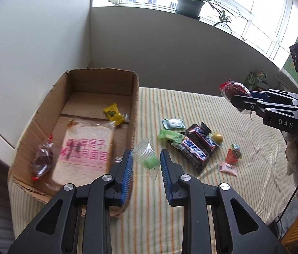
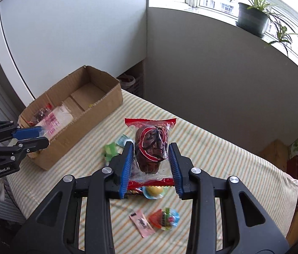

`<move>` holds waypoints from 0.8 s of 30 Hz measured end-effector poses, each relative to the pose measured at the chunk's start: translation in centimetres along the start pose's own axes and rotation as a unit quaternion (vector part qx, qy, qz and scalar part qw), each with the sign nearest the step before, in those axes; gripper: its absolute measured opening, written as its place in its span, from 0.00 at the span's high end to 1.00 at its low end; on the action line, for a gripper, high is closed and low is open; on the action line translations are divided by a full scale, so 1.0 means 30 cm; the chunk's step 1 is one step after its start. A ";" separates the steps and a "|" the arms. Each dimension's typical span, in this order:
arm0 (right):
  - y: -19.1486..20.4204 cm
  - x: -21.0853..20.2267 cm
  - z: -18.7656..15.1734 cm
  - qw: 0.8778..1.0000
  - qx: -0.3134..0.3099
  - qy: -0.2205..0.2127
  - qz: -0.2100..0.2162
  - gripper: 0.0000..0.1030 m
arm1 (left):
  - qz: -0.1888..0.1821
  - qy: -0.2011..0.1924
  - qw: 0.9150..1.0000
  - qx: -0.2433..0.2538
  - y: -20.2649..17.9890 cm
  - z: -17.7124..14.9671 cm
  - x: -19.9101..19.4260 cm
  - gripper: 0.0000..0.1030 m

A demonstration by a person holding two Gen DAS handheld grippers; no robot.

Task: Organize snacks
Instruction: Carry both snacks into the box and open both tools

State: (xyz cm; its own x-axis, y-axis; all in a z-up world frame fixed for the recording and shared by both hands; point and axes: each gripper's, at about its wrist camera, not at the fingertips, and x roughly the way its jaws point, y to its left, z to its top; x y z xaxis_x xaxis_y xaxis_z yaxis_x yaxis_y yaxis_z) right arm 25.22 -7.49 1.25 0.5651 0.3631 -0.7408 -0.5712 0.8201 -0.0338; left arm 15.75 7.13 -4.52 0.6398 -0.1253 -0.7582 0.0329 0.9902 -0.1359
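Observation:
A cardboard box stands at the left of the striped bed; it also shows in the right wrist view. It holds a bread pack, a dark cake pack and a yellow candy. My left gripper is shut on a clear wrapper with a green candy beside the box's right wall. My right gripper is shut on a red-edged pack with a dark cake, held above the bed. Two Snickers bars and small candies lie on the bed.
Loose on the bed are a green pack, a teal candy, a red cone candy and a pink sachet. A potted plant stands on the windowsill. Walls close behind the box.

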 end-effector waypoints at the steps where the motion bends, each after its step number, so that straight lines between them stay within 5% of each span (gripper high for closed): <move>1: 0.021 0.010 0.022 1.000 -0.004 -0.002 0.003 0.66 | 0.005 -0.003 1.000 -0.002 0.020 0.010 -0.006 0.76; 14: 0.273 0.208 0.240 0.998 -0.018 -0.005 0.060 0.66 | 0.043 -0.017 0.997 -0.055 0.269 0.143 0.032 0.76; 17: 0.313 0.264 0.272 0.998 -0.026 0.006 0.061 0.82 | 0.046 -0.012 0.997 -0.065 0.307 0.160 0.061 0.76; 24: 0.329 0.363 0.314 0.997 -0.009 0.011 0.070 0.82 | 0.060 0.000 0.994 -0.093 0.372 0.172 0.142 0.75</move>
State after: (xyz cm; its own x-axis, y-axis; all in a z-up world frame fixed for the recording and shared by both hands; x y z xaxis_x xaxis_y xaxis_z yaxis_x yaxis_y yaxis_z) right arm 31.34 8.73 -0.83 0.4649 0.4638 -0.7541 -0.6541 0.7540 0.0605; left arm 22.81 17.96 -5.96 0.6298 -0.0069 -0.7767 -0.1863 0.9694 -0.1597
